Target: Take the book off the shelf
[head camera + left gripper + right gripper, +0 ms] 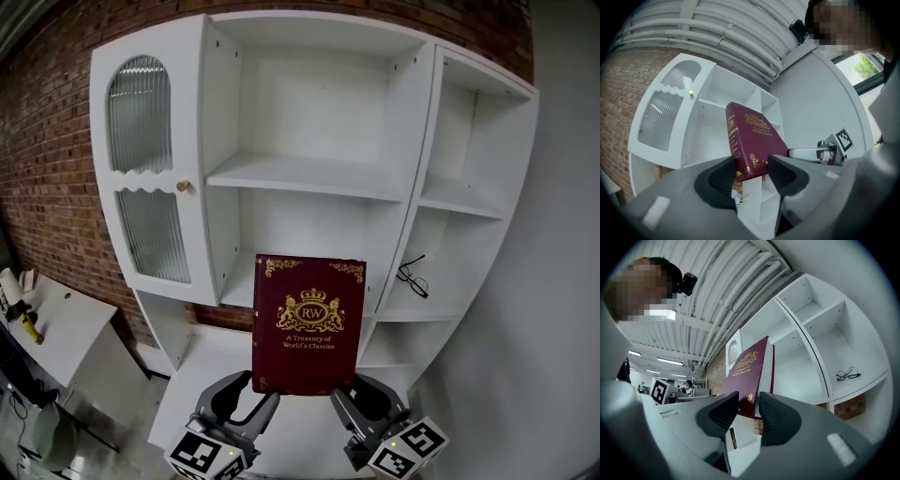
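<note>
A maroon hardcover book [308,324] with gold lettering is held upright in the air in front of the white shelf unit [309,178], its front cover facing me. My left gripper [253,401] is shut on the book's lower left corner, by the spine. My right gripper [342,398] is shut on its lower right corner. The left gripper view shows the book [752,138] clamped between the dark jaws. In the right gripper view the book [746,376] stands between the pads, cover to the left.
A pair of black glasses [412,277] lies on a right-hand shelf. The cabinet's ribbed glass door [148,169] with a gold knob stands at the left. A brick wall [47,159] is behind. A white table [56,323] sits at lower left.
</note>
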Motion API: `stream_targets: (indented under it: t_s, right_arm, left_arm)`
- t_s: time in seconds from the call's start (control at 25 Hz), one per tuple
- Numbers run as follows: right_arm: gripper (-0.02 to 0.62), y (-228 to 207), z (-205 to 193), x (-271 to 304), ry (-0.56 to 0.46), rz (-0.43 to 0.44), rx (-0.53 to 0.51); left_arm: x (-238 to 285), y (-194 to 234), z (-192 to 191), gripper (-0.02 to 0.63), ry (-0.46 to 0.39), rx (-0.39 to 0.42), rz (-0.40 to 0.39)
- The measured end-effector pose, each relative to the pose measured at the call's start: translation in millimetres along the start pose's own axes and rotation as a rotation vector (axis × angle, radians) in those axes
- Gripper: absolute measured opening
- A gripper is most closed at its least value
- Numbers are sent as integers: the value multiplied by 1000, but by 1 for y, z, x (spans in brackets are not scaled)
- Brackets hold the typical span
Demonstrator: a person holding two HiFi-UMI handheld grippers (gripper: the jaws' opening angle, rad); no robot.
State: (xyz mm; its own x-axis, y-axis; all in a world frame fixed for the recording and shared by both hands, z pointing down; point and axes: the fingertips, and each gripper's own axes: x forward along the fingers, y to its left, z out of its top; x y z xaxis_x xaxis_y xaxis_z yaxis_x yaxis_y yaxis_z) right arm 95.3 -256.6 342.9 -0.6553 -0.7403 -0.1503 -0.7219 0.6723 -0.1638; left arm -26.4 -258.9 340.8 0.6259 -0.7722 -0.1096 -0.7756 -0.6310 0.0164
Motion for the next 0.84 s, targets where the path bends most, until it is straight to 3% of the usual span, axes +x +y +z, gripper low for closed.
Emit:
stream_targets:
  t_s: [0.84]
  right_arm:
    - [144, -3, -9, -3, 25, 3, 9]
  left_arm:
    - [-5, -2, -2, 218, 0, 4, 19]
